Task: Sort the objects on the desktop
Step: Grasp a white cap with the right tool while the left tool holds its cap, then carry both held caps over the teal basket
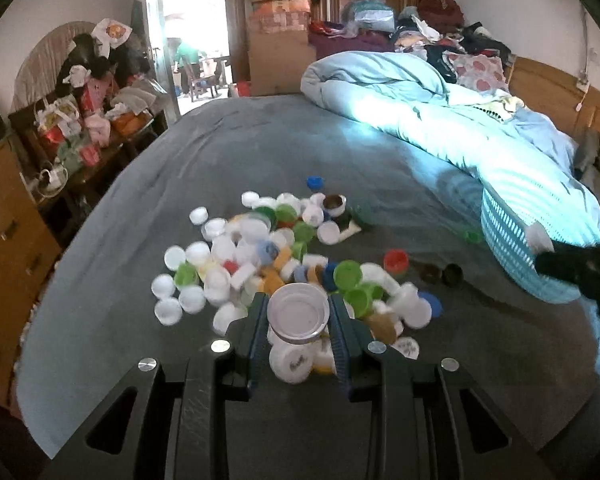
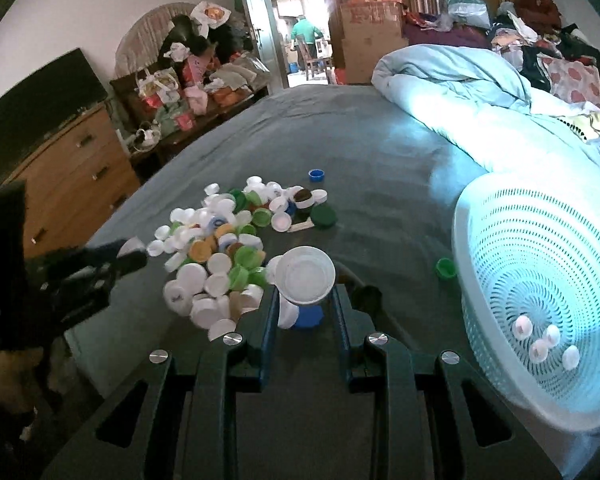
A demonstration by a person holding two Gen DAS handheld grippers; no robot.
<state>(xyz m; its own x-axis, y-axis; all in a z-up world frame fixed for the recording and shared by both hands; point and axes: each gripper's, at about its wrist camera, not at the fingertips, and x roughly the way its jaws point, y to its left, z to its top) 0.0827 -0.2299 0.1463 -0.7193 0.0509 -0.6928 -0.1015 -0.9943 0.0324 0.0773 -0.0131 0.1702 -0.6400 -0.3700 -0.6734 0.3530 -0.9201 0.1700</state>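
**Both tongs gripping white caps over the bed**

The left tongs [image 1: 299, 320] are clamping a white cap [image 1: 298, 312]. The right tongs [image 2: 305, 292] are pinching another white lid [image 2: 306, 276]. The cap pile [image 2: 220, 248] is lying ahead-left of them, the basket [image 2: 540, 280] to the right.

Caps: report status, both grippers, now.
Left gripper shut on white cap. Right gripper shut on white cap. Basket holds four white caps. Nothing blocking.

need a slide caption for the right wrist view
Right hand-held gripper holds a white cap between the cap pile and mesh basket.
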